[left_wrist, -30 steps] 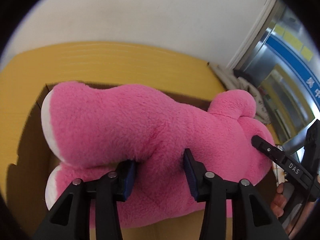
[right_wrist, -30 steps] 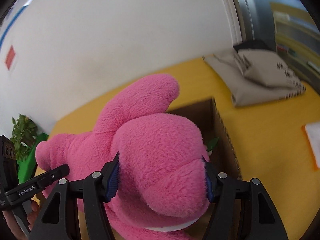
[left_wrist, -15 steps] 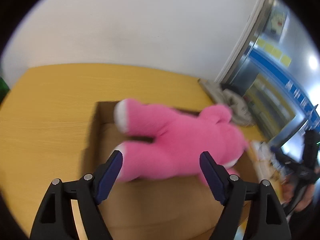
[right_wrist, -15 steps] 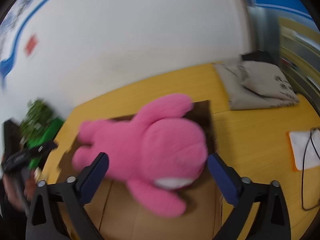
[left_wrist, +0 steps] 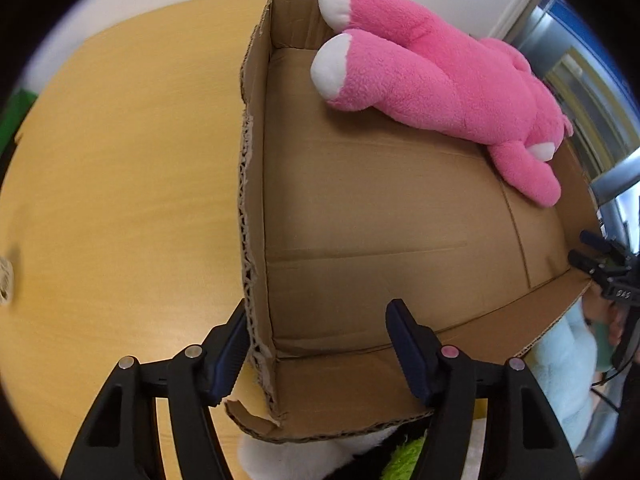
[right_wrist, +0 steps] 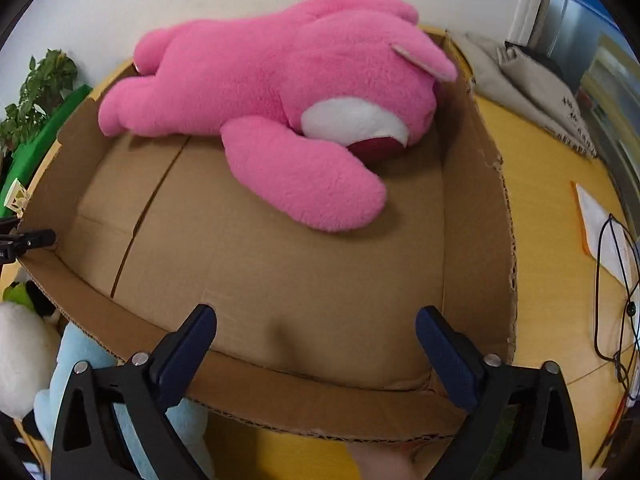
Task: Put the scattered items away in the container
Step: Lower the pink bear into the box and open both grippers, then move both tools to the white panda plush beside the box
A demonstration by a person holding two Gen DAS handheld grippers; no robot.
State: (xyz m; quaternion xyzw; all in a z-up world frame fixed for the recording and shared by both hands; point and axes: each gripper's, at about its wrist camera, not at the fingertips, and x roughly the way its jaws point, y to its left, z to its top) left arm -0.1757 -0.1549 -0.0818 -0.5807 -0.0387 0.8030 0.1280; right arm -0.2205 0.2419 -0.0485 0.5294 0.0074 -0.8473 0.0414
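A big pink plush bear point(left_wrist: 440, 68) point(right_wrist: 280, 80) lies face down along the far side of the shallow cardboard box point(left_wrist: 252, 184) point(right_wrist: 476, 200), free of both grippers. My left gripper point(left_wrist: 316, 316) hovers over the box's near left corner; its jaws are closing, with the corner wall between them untouched. My right gripper point(right_wrist: 316, 316) stands wide open above the box's near wall, holding nothing. Outside the near wall lie a light blue plush point(left_wrist: 568, 360) point(right_wrist: 80, 360), a white plush point(right_wrist: 20, 360) and a white, black and green plush point(left_wrist: 360, 452).
The box sits on a yellow wooden table point(left_wrist: 120, 160). A folded beige cloth point(right_wrist: 532, 92) lies at the back right, and an orange-edged paper point(right_wrist: 600, 220) with a black cable point(right_wrist: 616, 280) at the right. A leafy plant point(right_wrist: 36, 92) stands at the left.
Both grippers let go of the pink bear, which dropped into the box. Both pulled back toward the near wall, and the bear now lies far from their fingers.
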